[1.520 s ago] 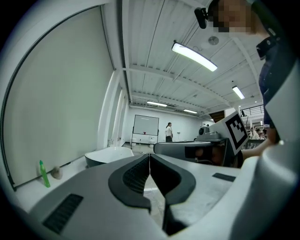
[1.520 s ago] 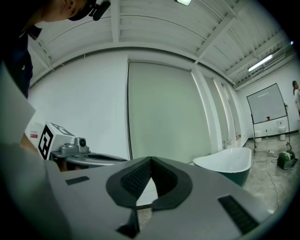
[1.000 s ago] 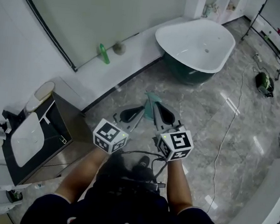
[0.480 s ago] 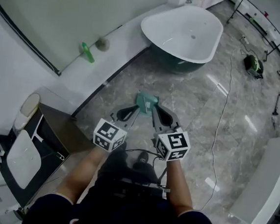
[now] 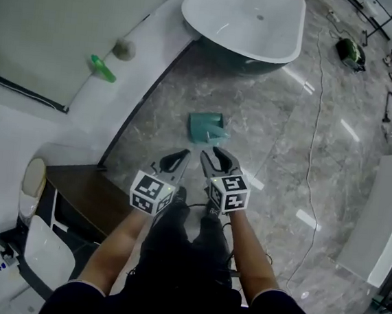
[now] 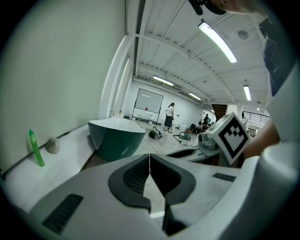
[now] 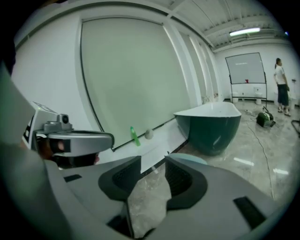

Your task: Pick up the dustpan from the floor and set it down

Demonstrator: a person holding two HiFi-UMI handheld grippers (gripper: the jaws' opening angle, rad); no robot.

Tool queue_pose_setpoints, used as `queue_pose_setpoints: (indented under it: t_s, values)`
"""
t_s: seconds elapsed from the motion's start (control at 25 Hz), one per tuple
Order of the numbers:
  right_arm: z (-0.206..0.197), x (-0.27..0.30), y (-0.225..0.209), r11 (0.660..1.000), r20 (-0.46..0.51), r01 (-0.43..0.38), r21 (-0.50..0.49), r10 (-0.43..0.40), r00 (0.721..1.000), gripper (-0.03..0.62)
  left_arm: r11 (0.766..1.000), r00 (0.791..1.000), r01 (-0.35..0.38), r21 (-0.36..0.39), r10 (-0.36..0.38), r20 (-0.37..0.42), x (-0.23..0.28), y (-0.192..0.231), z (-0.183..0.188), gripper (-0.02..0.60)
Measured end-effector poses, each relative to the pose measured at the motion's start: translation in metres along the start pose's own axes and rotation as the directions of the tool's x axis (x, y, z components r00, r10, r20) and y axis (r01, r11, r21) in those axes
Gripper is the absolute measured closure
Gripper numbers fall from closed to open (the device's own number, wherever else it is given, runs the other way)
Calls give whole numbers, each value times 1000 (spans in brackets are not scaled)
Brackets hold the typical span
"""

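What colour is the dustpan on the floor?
Teal; the dustpan shows best in the head view.

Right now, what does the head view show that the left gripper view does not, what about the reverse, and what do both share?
Only the head view: the teal dustpan lying on the floor. Only the left gripper view: ceiling lights, a whiteboard and distant people. Both: the bathtub and the green bottle.

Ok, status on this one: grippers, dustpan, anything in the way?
Left gripper shut, empty. Right gripper jaws just been opening, nothing between. Dustpan on floor just ahead of it. Bathtub well beyond, nothing blocking.
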State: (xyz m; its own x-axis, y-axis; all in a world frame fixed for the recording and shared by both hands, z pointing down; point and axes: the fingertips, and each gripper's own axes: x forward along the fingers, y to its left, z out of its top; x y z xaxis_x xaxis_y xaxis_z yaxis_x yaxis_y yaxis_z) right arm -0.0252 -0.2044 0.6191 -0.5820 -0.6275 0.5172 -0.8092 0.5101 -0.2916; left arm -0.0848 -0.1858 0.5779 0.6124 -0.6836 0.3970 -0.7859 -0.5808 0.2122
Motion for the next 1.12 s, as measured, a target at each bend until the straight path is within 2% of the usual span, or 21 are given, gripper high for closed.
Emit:
queue_pose_setpoints:
  t_s: [0.08, 0.2, 0.36, 0.56, 0.84, 0.88, 0.96, 1.12]
  values:
    - [-21, 31, -12, 998, -28, 49, 40, -48, 998, 410, 1000, 1000, 9, -9, -9, -17, 2, 13, -9, 568]
    - [-44, 69, -30, 991, -81, 118, 65, -112, 990, 361, 1000, 999, 15, -27, -16, -35, 5, 28, -21, 568]
    - [-64, 110, -51, 977, -102, 202, 73, -194, 976, 352, 999, 998, 21, -45, -23, -51, 8, 45, -33, 568]
    - [-64, 143, -74, 951, -35, 305, 58, -303, 952, 352, 997, 999, 21, -71, -25, -48, 15, 61, -39, 568]
    - [-45, 162, -88, 932, 79, 361, 13, -361, 929, 353, 995, 998, 23, -101, -29, -52, 18, 66, -46, 568]
    - [-42, 161, -89, 926, 84, 377, -6, -375, 923, 379, 994, 998, 25, -105, -31, -56, 18, 66, -48, 568]
    - [-40, 157, -95, 910, 86, 412, -39, -408, 909, 490, 993, 997, 27, -112, -34, -64, 18, 66, -52, 568]
    - [-36, 151, -103, 907, 85, 416, -61, -410, 908, 502, 993, 997, 35, -116, -42, -67, 20, 63, -51, 568]
